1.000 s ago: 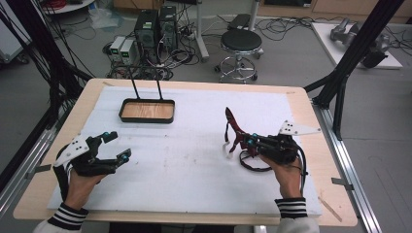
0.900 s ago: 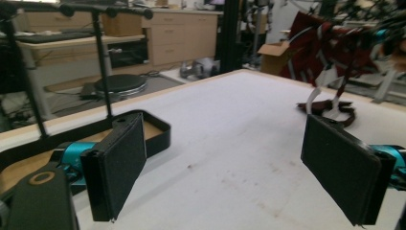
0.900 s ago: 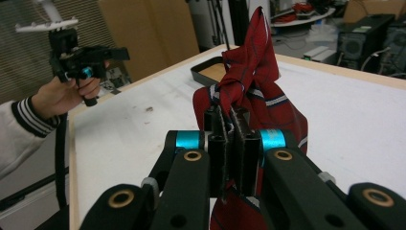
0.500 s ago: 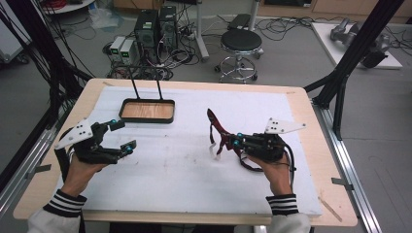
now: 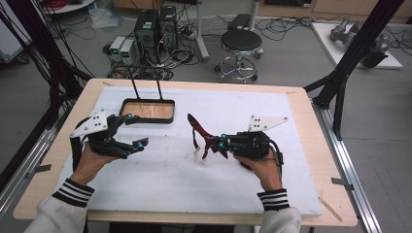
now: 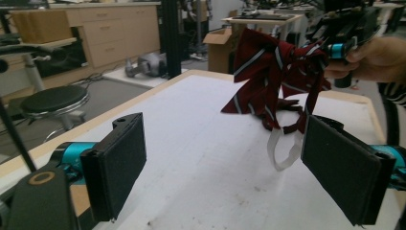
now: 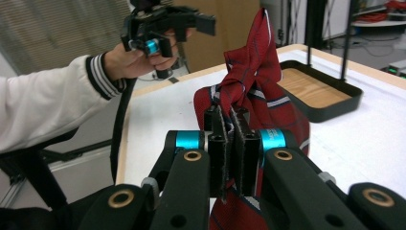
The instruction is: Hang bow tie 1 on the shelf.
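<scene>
The right hand-held gripper (image 5: pixel 217 143) has its two jaws pressed tight together, and it is pinching a red striped bow tie (image 5: pixel 200 135). The bow tie hangs up off the table (image 5: pixel 301 145), near the middle of the white sheet. A white elastic strap (image 6: pixel 283 151) dangles under it and hangs just over the sheet.

The job in hand looks like carrying the bow tie over to the black tray (image 5: pixel 147 110) with the wooden bottom. To do this well, the pinch should stay firm, because the cloth is soft and floppy and could slip out. The bow tie should be lifted high enough that the strap does not drag or catch on the tray's rim. It is best let go only when it is right over the tray.

The right hand (image 5: pixel 262 165) lies low and holds its hand-held gripper almost flat, pointing left across the table. One red end of the tie sticks up past the jaws.

The left hand-held gripper (image 5: pixel 135 131) has its jaws spread wide, with nothing between them. It is raised above the table, pointing toward the bow tie, and it sits just in front of the tray. It could help by taking the loose end or the strap.

The tray stands farther back on the table, well apart from the bow tie.
</scene>
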`<state>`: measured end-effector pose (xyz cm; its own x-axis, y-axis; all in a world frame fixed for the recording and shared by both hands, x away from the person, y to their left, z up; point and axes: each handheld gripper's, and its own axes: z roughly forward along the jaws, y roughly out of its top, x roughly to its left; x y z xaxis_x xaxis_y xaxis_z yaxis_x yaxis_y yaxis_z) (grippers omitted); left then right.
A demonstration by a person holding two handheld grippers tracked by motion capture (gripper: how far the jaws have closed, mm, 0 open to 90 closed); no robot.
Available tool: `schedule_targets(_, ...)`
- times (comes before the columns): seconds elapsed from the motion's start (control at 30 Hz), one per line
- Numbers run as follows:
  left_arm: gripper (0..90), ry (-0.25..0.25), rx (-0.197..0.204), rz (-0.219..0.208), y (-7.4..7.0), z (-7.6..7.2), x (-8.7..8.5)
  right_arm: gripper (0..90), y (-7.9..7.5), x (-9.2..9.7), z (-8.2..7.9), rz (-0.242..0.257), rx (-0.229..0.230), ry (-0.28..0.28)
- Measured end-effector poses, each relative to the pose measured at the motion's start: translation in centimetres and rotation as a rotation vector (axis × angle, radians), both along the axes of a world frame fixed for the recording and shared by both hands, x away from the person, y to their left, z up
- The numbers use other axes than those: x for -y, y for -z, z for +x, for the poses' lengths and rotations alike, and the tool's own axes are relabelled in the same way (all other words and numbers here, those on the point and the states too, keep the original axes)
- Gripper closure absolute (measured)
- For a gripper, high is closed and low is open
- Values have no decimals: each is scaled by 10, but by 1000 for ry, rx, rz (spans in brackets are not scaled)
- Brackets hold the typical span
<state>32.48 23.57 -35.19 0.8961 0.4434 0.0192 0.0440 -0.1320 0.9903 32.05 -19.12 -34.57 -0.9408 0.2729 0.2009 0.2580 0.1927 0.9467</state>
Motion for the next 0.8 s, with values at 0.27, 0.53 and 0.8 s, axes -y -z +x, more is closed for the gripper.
schedule_targets(0.27, 169, 68, 11, 36, -10, 8, 10, 866, -1, -10, 2, 27, -11, -57)
schedule_targets(0.53, 195, 121, 8, 44, -15, 17, 24, 865, -3, -19, 3, 54, -1, -132)
schedule_targets(0.8, 201, 197, 7, 49, -22, 21, 39, 865, -7, -35, 7, 53, 9, -206)
